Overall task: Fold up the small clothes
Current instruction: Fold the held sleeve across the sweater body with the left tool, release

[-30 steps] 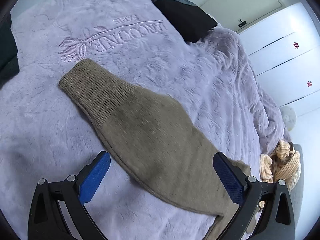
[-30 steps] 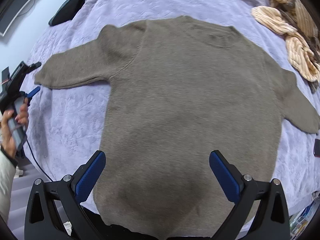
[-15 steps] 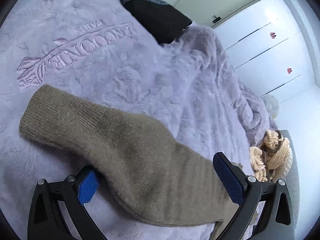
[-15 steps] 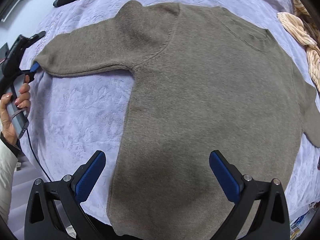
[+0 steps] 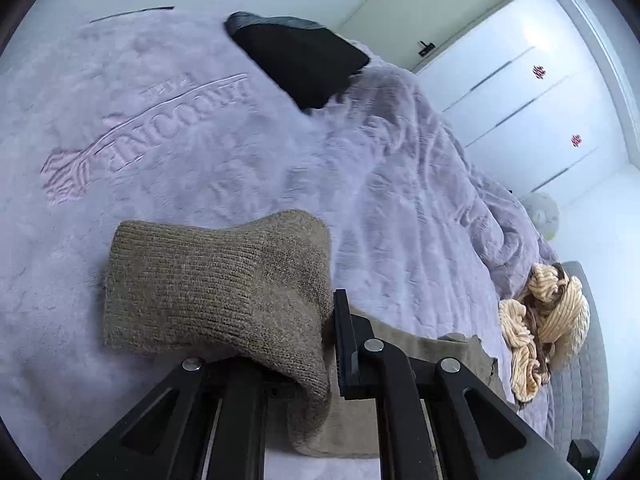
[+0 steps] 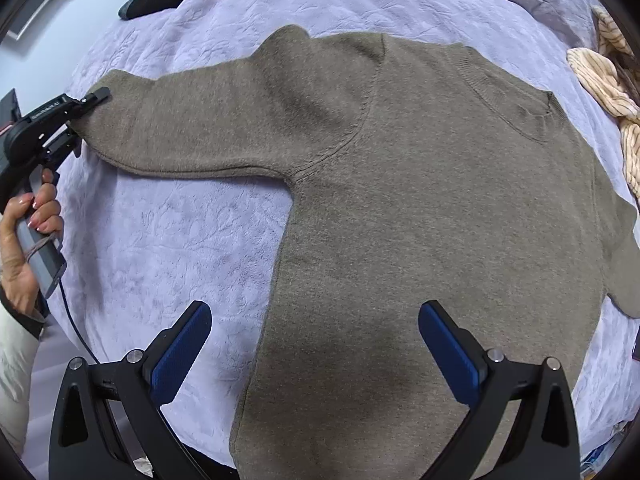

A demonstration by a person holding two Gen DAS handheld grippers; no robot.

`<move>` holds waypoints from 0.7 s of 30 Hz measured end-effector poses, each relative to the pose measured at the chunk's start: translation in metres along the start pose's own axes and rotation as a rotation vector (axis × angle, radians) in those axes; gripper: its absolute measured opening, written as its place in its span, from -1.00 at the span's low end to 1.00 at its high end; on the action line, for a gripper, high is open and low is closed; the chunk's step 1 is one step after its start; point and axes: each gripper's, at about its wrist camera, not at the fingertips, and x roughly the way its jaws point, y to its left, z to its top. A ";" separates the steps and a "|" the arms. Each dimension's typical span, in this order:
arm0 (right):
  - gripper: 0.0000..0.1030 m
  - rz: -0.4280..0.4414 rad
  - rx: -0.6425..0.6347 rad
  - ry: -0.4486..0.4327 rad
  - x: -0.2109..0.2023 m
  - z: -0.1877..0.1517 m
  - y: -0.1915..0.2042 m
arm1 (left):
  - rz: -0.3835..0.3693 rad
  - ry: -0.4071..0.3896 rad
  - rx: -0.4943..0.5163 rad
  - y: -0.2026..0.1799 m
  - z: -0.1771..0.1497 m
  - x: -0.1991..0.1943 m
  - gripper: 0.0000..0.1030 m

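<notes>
While the brown sweater (image 6: 420,208) lies flat on the purple bed cover (image 6: 168,248), with its bottom hem at the near edge of the bed, the left tool (image 5: 332,344) has just grabbed the cuff (image 5: 216,292) of one sleeve. A moment ago this tool was wide open over the sleeve. Now it is pressed together and pinching the ribbed cuff, and the cuff is bunched up and lifted a little off the bed.

From the other side, the left tool (image 6: 82,114) sits at the very tip of the sleeve (image 6: 224,124), out near the left edge of the bed. The sleeve is stretched out straight to the side.

Over the bottom part of the sweater, the right tool (image 6: 314,344) hangs spread wide open and holds nothing.

I think the fold can start now. The held sleeve likely needs to be carried across onto the body of the sweater. The knit is soft and floppy, so it may sag or twist on the way.

A striped tan cloth (image 6: 604,80) lies in a heap near the far right corner of the bed.
</notes>
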 end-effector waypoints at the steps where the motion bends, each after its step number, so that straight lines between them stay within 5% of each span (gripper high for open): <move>1: 1.00 0.002 0.008 -0.004 0.000 -0.001 -0.002 | -0.020 0.001 0.024 -0.014 -0.001 -0.002 -0.77; 13: 1.00 0.039 0.149 -0.051 -0.022 -0.030 -0.100 | -0.206 0.059 0.300 -0.223 -0.064 0.013 -0.77; 21: 1.00 0.011 0.305 -0.058 -0.030 -0.066 -0.224 | -0.233 0.223 0.493 -0.355 -0.182 0.098 -0.77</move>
